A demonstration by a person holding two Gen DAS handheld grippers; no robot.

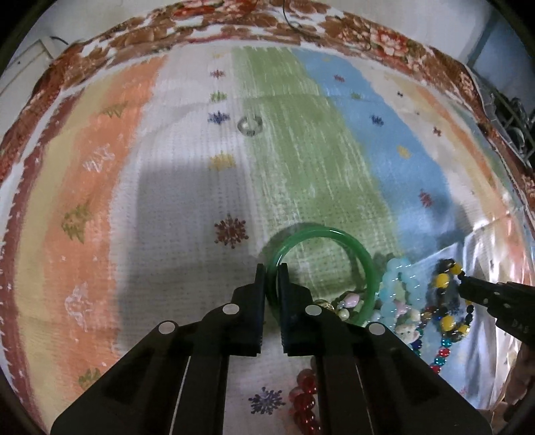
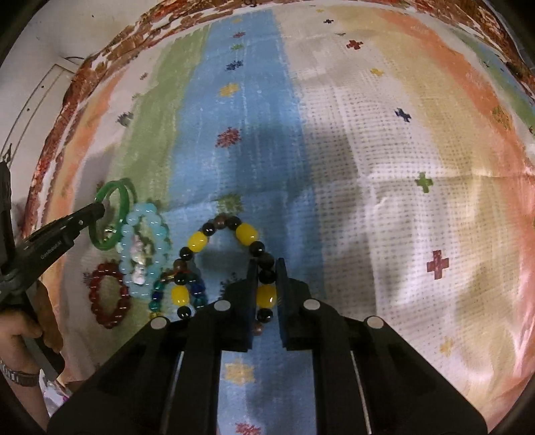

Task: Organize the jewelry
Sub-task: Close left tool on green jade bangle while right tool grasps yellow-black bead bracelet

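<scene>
My left gripper [image 1: 272, 271] is shut on the rim of a green bangle [image 1: 334, 234], which stands tilted over the striped cloth; it also shows in the right wrist view [image 2: 115, 192]. My right gripper [image 2: 266, 267] is shut on a yellow-and-black bead bracelet [image 2: 245, 232], also seen in the left wrist view [image 1: 443, 281]. Beside them lie a pale blue bead bracelet [image 2: 147, 214], a dark red bead bracelet [image 2: 108, 294] and a small blue-green bead bracelet [image 2: 194, 291]. A small clear ring [image 1: 249, 125] lies far off on the cloth.
The striped woven cloth [image 1: 317, 150] covers the surface over a brown floral cover [image 1: 234, 20]. A shiny white fabric [image 1: 485, 351] lies under the jewelry pile at the right. Dark clutter [image 1: 515, 120] stands at the far right edge.
</scene>
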